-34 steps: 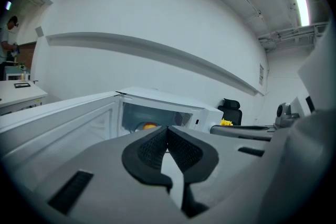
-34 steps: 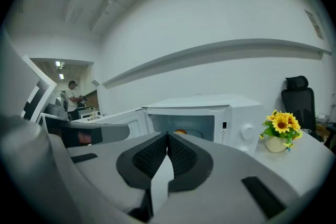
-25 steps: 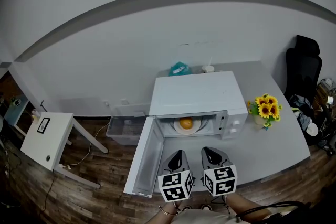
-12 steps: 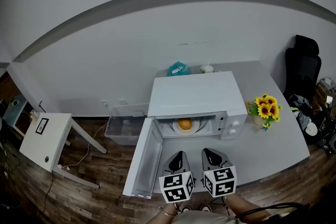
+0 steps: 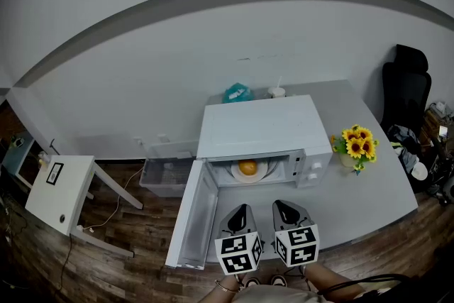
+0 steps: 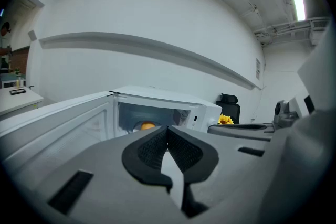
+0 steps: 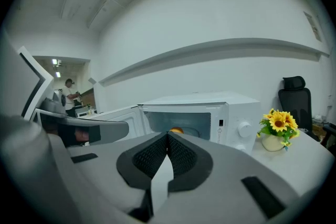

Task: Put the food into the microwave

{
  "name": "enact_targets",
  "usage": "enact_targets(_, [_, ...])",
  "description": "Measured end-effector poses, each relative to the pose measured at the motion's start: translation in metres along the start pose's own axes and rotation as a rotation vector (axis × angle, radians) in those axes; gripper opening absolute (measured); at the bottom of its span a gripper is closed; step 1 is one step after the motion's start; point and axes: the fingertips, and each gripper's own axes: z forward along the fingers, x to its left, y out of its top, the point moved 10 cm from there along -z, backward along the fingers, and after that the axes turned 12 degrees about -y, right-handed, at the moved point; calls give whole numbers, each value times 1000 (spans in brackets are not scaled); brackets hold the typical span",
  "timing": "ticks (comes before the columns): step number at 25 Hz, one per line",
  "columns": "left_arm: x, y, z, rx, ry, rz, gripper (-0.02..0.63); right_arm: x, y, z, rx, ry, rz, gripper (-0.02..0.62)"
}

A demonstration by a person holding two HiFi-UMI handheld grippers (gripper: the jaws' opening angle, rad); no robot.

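Observation:
A white microwave (image 5: 259, 128) stands on the grey table with its door (image 5: 193, 220) swung open to the left. Inside it, an orange piece of food (image 5: 247, 167) lies on a white plate (image 5: 250, 173); the food (image 6: 147, 126) also shows in the left gripper view, and the food (image 7: 176, 130) peeks over the jaws in the right gripper view. My left gripper (image 5: 240, 210) and right gripper (image 5: 284, 206) hover side by side in front of the opening, apart from it. Both are shut with nothing between their jaws.
A vase of sunflowers (image 5: 356, 146) stands right of the microwave. A teal bag (image 5: 237, 93) and a cup (image 5: 276, 91) sit behind it. A black office chair (image 5: 402, 92) is at the far right. On the floor left are a clear bin (image 5: 166, 174) and a white side table (image 5: 59, 189).
The view has shifted slightly; both grippers stay in place in front of the open microwave, still shut and empty.

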Motion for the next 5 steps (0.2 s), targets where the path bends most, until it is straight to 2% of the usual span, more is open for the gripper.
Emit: enact_targets(5, [-2, -4, -1, 9, 1, -5, 3, -1, -1, -3, 1, -3, -2, 15])
